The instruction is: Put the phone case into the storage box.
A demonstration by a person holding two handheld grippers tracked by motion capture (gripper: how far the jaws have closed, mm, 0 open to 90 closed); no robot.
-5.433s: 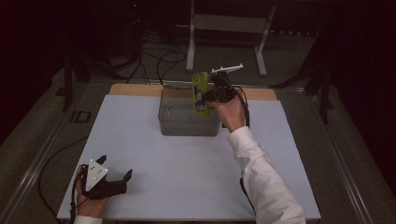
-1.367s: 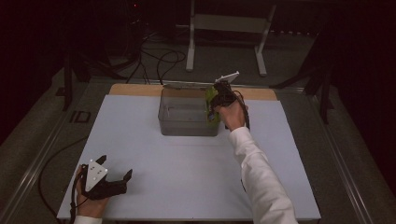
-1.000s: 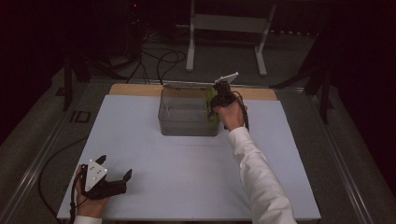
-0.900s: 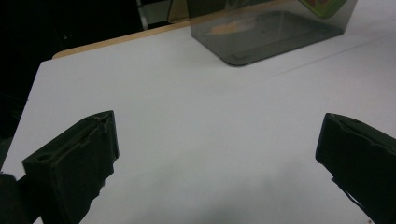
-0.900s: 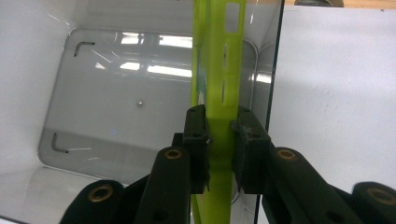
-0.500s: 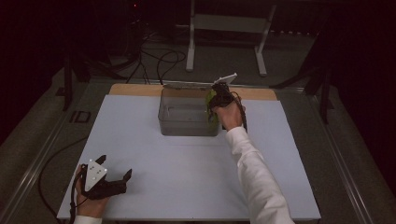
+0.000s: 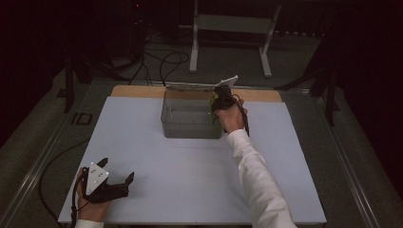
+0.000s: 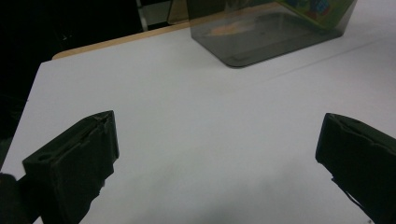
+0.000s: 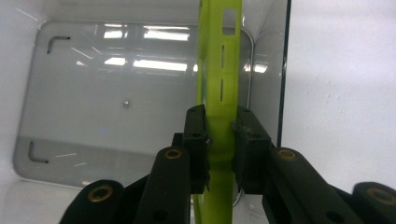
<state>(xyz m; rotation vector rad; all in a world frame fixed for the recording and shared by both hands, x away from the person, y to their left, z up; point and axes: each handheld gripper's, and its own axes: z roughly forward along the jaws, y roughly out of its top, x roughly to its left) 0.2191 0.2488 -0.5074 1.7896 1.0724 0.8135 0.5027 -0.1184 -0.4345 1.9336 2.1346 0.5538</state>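
Two pads [image 9: 195, 140] clamping green case [image 9: 219, 88] edge-on, right claw [image 9: 219, 140] view, inside bin [image 9: 42, 79]

**Open jaws over a white table**

The left gripper [image 8: 217, 154] holds its two black jaws wide apart with nothing between them, low above the white table [image 8: 196, 121]. Far ahead stands a smoky clear bin [image 8: 261, 35], a green thing [image 8: 322, 9] inside it.

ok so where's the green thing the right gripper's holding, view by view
High view: the green object is at centre top, in the right gripper, at the clear bin's right end.
Left gripper view: a green edge at the top right, seen through the bin.
Right gripper view: an upright green strip at centre, clamped between the jaws.
Shared landmark: the clear bin.
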